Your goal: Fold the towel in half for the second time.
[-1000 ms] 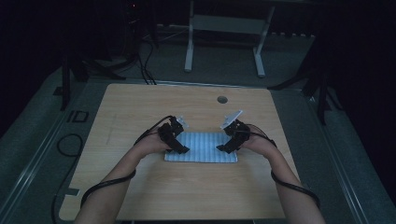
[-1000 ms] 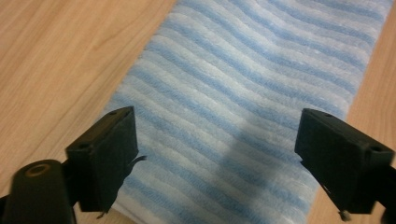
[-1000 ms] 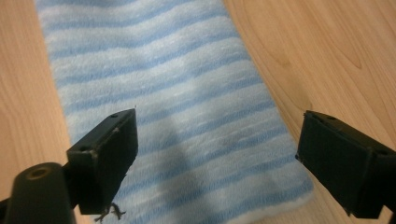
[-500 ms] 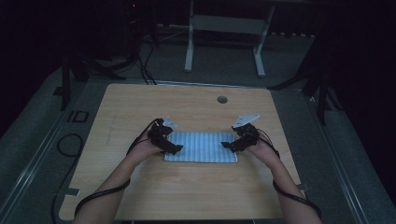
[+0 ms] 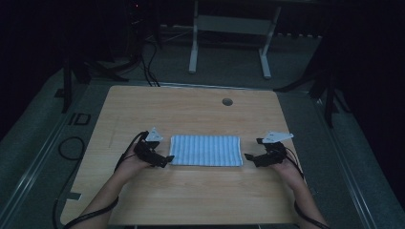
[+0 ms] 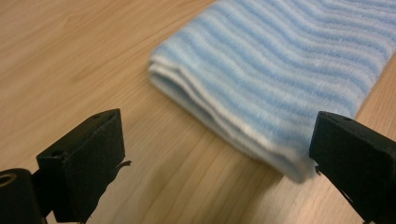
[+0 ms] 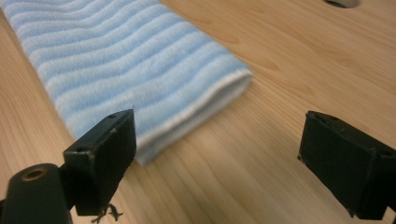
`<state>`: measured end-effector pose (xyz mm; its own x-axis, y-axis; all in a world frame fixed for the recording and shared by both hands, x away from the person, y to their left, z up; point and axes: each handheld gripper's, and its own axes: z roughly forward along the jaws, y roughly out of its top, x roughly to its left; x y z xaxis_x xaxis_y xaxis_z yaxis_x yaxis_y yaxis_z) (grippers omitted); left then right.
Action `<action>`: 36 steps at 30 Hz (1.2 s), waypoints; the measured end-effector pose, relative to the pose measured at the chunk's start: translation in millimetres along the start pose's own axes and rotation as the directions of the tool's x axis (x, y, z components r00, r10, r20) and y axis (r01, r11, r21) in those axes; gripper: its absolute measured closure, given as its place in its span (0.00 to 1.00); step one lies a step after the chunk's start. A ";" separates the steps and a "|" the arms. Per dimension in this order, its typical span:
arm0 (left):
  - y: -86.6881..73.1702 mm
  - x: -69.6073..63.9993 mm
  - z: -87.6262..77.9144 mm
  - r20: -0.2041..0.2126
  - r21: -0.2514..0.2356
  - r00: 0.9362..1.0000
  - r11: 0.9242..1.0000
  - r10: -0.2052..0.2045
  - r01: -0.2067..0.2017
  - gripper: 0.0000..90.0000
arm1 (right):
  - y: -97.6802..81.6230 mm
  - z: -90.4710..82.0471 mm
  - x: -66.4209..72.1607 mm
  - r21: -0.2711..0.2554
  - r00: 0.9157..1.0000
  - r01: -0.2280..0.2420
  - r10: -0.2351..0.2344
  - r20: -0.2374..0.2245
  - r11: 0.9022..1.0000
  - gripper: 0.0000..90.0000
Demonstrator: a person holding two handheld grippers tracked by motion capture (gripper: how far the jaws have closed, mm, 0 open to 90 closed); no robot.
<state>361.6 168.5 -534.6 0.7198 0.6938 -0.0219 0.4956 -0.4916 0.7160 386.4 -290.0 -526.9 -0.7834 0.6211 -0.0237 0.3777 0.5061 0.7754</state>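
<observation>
The towel [image 5: 206,150] lies folded flat on the table [image 5: 191,109], near the middle and slightly toward your side, its long axis running left to right and its stripes crossing that axis. In the left gripper view the stacked fold edges [image 6: 219,126] show at the end facing that claw; in the right gripper view the end [image 7: 196,114] is a single rounded fold.

Your left gripper [image 5: 162,160] sits just beside the towel's left short end, at its near corner, jaws spread wide and empty. They have just been opening, with nothing between them; the towel corner lies just ahead of the right-hand jaw in its own view.

Your right gripper [image 5: 253,158] sits near the right short end, a little farther off than the left is from its end, jaws likewise spread and empty.

Judgement: the towel lies between the two claws, each pointing inward along the long axis. Neither touches the cloth. The left is the nearer. Any pickup turns on approaching each short end head-on, low to the wood, so a jaw slides under the layers.
</observation>
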 end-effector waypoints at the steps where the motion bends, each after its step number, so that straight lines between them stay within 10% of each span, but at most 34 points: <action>1: -2.7 -0.1 -2.0 0.000 -0.015 1.000 1.000 -0.007 0.007 0.04 | -3.6 -3.7 -0.4 -0.008 1.000 -0.006 0.006 0.005 1.000 0.14; 22: -58.7 8.9 -58.1 -0.078 -0.128 0.988 0.984 -0.133 0.123 0.04 | -55.6 -61.7 2.9 -0.105 0.968 -0.137 0.155 0.196 0.985 0.14; 29: -82.9 11.6 -71.8 -0.108 -0.157 0.975 0.972 -0.194 0.176 0.04 | -75.5 -70.2 2.9 -0.193 0.922 -0.222 0.270 0.277 0.956 0.14; 31: -89.2 11.9 -78.9 -0.142 -0.189 0.966 0.964 -0.216 0.188 0.04 | -78.3 -77.1 2.9 -0.261 0.893 -0.256 0.331 0.306 0.931 0.14; 36: -98.6 13.7 -87.4 -0.176 -0.233 0.947 0.946 -0.269 0.226 0.04 | -82.5 -83.9 3.3 -0.323 0.862 -0.294 0.396 0.318 0.899 0.14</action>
<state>280.1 272.5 -544.5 0.4629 0.8817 -0.0910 0.5183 -0.1860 0.8348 311.3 -379.8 -538.0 -0.3686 0.9256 0.0859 0.4104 0.0792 0.9084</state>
